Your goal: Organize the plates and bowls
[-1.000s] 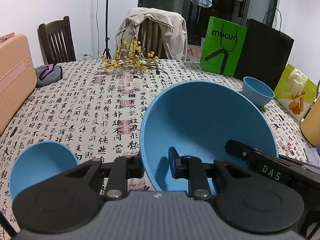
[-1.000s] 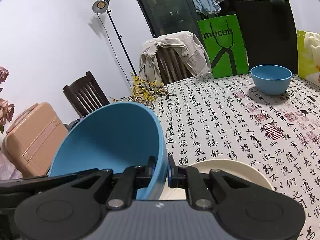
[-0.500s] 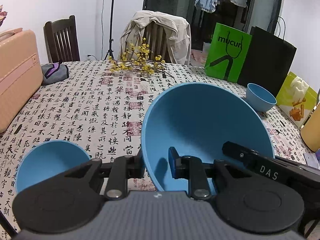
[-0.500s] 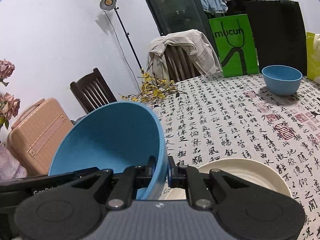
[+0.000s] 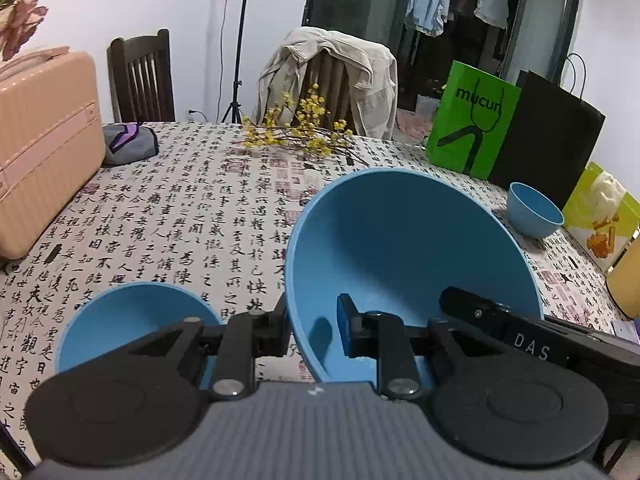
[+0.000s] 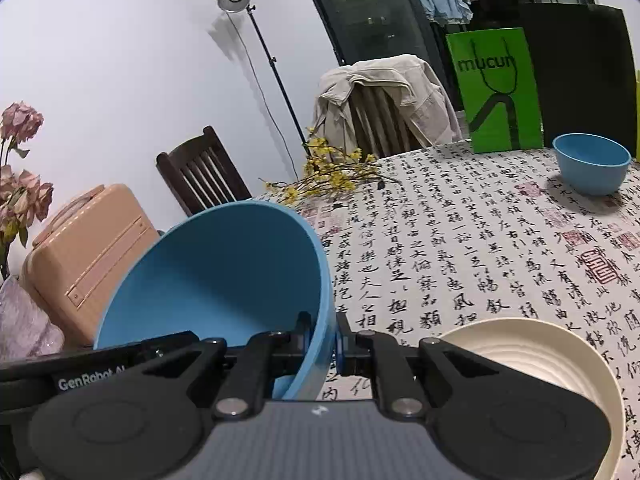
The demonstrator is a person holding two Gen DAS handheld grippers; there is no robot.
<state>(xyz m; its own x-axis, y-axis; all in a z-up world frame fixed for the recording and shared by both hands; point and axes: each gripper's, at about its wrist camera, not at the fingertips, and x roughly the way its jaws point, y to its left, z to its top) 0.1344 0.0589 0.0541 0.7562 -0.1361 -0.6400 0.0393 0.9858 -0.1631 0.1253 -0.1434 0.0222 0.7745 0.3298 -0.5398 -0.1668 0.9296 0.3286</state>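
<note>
- A small, smooth, matte sky-blue round bowl [image 5: 132, 320] sits upright on the bench [image 5: 192, 216] at the near left of the left wrist view, its mouth facing up, partly hidden behind the claw body.
- The bench wears a white cloth printed all over with black calligraphy and red seals.
- The left claw [image 5: 314, 330] is closed narrowly on the left rim of the large, deep, smooth sky-blue round bowl [image 5: 404, 248]: one finger is outside the wall, the blue-padded one inside.
- This large bowl hangs above the bench near its front edge, tipped so its round mouth faces up and toward both cameras; it has no long axis.
- The right claw [image 6: 322, 346] pinches the same bowl [image 6: 224, 272] on the opposite rim, its fingers nearly together with the thin wall between them.
- In the right wrist view a cream round plate with raised concentric ridges [image 6: 532, 360] lies flat on the bench, just right of the right claw and partly under it.
- A second small blue round bowl [image 6: 592, 162] stands upright well apart at the far right, near a green paper bag [image 6: 496, 88] and a black paper bag [image 5: 548, 136].
- A spray of yellow blossom twigs [image 5: 300, 136] lies along the far edge.
</note>
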